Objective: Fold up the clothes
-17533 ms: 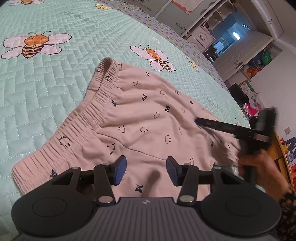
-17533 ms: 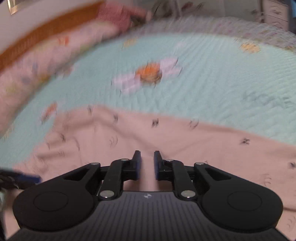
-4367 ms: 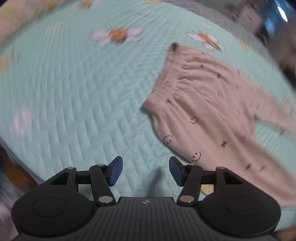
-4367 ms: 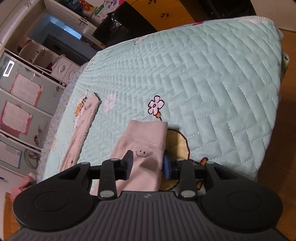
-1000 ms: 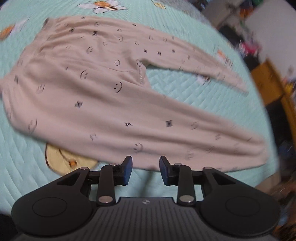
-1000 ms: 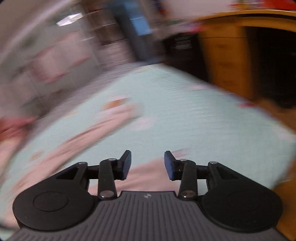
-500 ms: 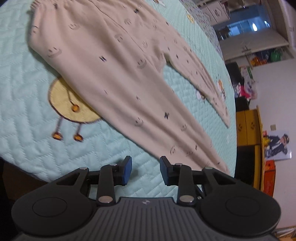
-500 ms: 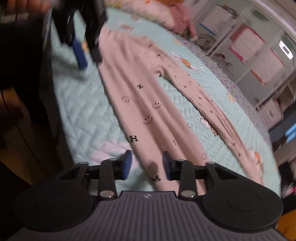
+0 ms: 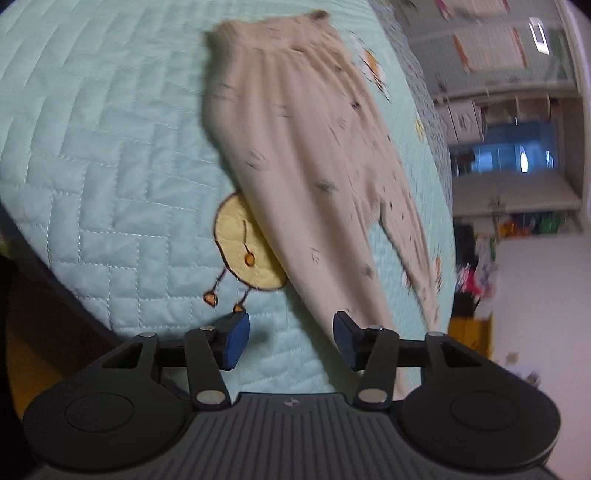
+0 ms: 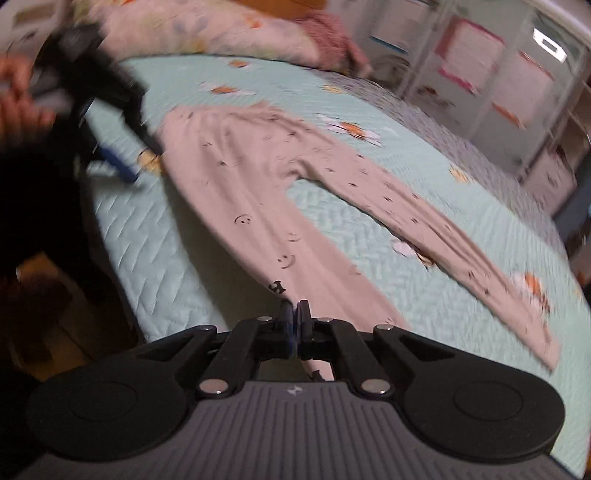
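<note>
A pair of pale pink trousers (image 10: 258, 192) printed with small dark smiley faces lies spread flat on a mint-green quilted bedspread (image 10: 424, 236), its elastic waistband (image 9: 273, 37) toward the pillow end of the bed and its two legs splayed apart in a V toward the foot. The nearer leg runs along the bed's near edge; the farther leg (image 10: 443, 236) angles out across the middle of the bedspread, ending well short of the far edge. In the left wrist view the near side of the trousers overlaps an embroidered yellow round figure (image 9: 243, 247) stitched into the bedspread close to the near edge. The right gripper (image 10: 294, 314) is over the lower part of the nearer leg with its jaws brought fully together; whether fabric is pinched between the pads cannot be told. The left gripper (image 9: 291, 339) hovers above the near edge beside the same leg, jaws roughly half apart and opening, with only bedspread and the edge of the trouser leg seen between them and nothing gripped. In the right wrist view a hand (image 10: 16, 99) holds that gripper at the upper left. Beyond the bed, blurred, stand pillows (image 10: 207, 26) and pale cupboards (image 10: 498, 66).
</note>
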`<state>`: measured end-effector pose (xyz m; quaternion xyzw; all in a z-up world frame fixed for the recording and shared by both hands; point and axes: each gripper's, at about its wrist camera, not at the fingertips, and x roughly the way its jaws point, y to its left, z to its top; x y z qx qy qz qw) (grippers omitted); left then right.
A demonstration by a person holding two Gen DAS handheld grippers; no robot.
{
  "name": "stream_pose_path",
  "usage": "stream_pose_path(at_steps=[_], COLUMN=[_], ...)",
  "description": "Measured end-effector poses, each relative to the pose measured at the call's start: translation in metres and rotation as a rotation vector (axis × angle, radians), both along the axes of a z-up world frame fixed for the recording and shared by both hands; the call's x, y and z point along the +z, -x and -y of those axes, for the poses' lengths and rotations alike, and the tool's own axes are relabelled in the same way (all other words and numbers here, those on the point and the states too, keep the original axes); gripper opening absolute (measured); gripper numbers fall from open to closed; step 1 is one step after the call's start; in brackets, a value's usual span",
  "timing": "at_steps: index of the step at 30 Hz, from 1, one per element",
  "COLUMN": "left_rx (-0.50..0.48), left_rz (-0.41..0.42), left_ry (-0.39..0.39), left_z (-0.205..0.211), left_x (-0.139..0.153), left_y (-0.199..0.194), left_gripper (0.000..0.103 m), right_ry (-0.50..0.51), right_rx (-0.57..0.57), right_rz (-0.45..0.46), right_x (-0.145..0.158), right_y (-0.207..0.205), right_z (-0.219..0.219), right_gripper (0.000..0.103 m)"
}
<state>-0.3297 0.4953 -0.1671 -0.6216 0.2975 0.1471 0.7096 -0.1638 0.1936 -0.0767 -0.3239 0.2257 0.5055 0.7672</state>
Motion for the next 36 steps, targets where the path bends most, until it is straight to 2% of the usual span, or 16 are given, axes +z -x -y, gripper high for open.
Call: stream_pose_path(at_steps=[6,12,14,17,18,19,21,25,28,31,33,34,35,36], left_rx=[0.017,0.101,0.105,0.099,0.088,0.077,0.06,0.035,0.017,-0.029,-0.065,-0.075,-0.08,-0.084], left_rz=[0.049,0.036,0.027,0.004,-0.013,-0.027,-0.036,0.003,-0.044,-0.147,-0.151,-0.149,-0.152,-0.158], left_ry=[-0.02,-0.006,-0.033,-0.097,-0.12,-0.135,-0.157,-0.299,-0.312,-0.331,-0.314,-0.32,-0.33,-0.336], left_z=[-0.008,-0.012,-0.011,-0.013,-0.015,-0.017,-0.02,-0.023,-0.03,-0.031,-0.029,-0.028,-0.027,-0.027], left_x=[0.001,-0.005,-0.003,-0.002,-0.003,-0.004,-0.001,0.032,0.035,0.02,0.012,0.012,0.014,0.017], left_y=[-0.018,-0.013,-0.012,-0.013,-0.014,-0.014,-0.008,0.015,0.02,0.007,0.006,0.007,0.007,0.007], left_gripper=[0.053,0.049,0.047,0.028,0.009,0.001,0.001,0.001,0.001,0.001,0.002,0.002,0.003,0.004], right_ry=[-0.006,0.022,0.016,0.01,0.009,0.009,0.006,0.007,0.045,0.127,0.137,0.132,0.129,0.114], right_rx=[-0.023,-0.03,-0.041,-0.053,-0.056,-0.059,-0.066,-0.019,0.033,0.063,0.062,0.057,0.054,0.053], right_rz=[-0.046,-0.036,-0.04,-0.043,-0.045,-0.048,-0.054,-0.095,-0.154,-0.181,-0.188,-0.21,-0.25,-0.293], right_x=[-0.009,-0.015,-0.016,-0.018,-0.018,-0.018,-0.019,-0.016,-0.028,-0.046,-0.049,-0.046,-0.042,-0.037], right_y=[-0.005,0.002,0.003,0.004,0.004,0.004,0.003,0.008,0.011,0.012,0.013,0.012,0.009,0.006], right_z=[-0.007,-0.015,-0.015,-0.016,-0.016,-0.016,-0.017,-0.012,-0.015,-0.024,-0.025,-0.024,-0.021,-0.016], right_gripper=[0.002,0.002,0.002,0.002,0.002,0.002,0.002,0.002,0.004,0.015,0.017,0.022,0.031,0.035])
